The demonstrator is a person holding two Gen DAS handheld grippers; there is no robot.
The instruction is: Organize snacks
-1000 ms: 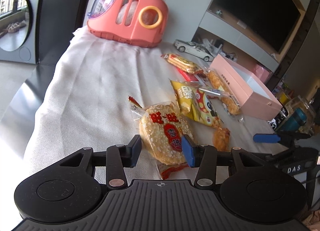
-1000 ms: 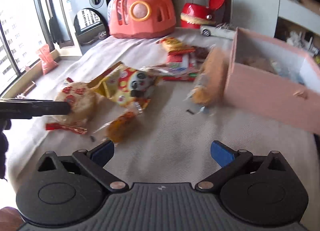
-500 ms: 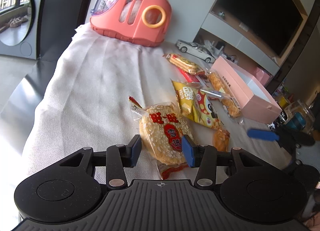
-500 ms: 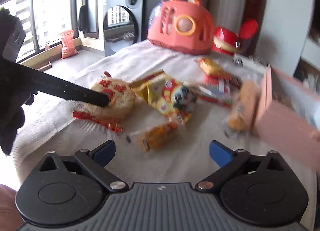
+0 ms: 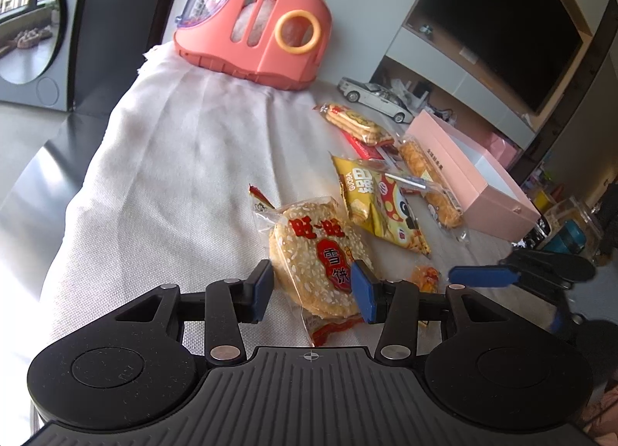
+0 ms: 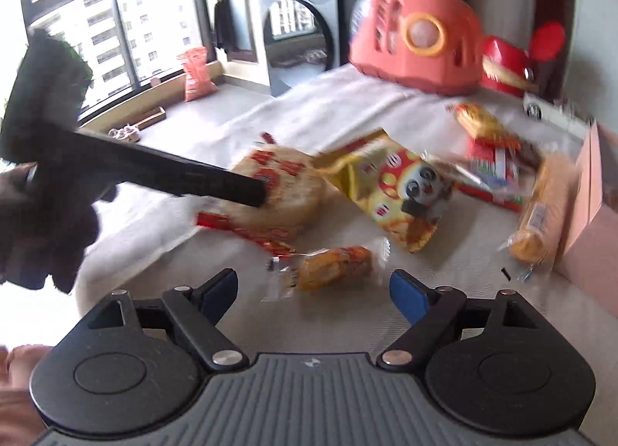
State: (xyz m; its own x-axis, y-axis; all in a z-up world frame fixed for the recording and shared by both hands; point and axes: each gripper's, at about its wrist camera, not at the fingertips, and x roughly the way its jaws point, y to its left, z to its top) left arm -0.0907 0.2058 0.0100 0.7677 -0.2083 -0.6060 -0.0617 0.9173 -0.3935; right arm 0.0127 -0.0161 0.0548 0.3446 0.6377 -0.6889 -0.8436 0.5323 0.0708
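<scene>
My left gripper (image 5: 312,287) is open, its pads either side of the near end of a round rice cracker pack (image 5: 318,256) on the white cloth; it also shows in the right wrist view (image 6: 278,187). My right gripper (image 6: 313,291) is open just in front of a small orange snack pack (image 6: 332,266), seen partly hidden in the left wrist view (image 5: 425,278). A yellow chip bag (image 5: 380,204) lies behind the cracker. A long biscuit pack (image 5: 430,183) leans by the open pink box (image 5: 479,179). More packs (image 5: 355,123) lie farther back.
A pink toy carrier (image 5: 262,29) stands at the far end of the cloth-covered table (image 5: 162,160). A white model car (image 5: 374,96) sits behind the snacks. A red toy (image 6: 513,63) stands beside the carrier. The table's left edge drops to the floor.
My right gripper has swung left and forward from the pink box toward the small orange pack. My left gripper has stayed around the rice cracker pack.
</scene>
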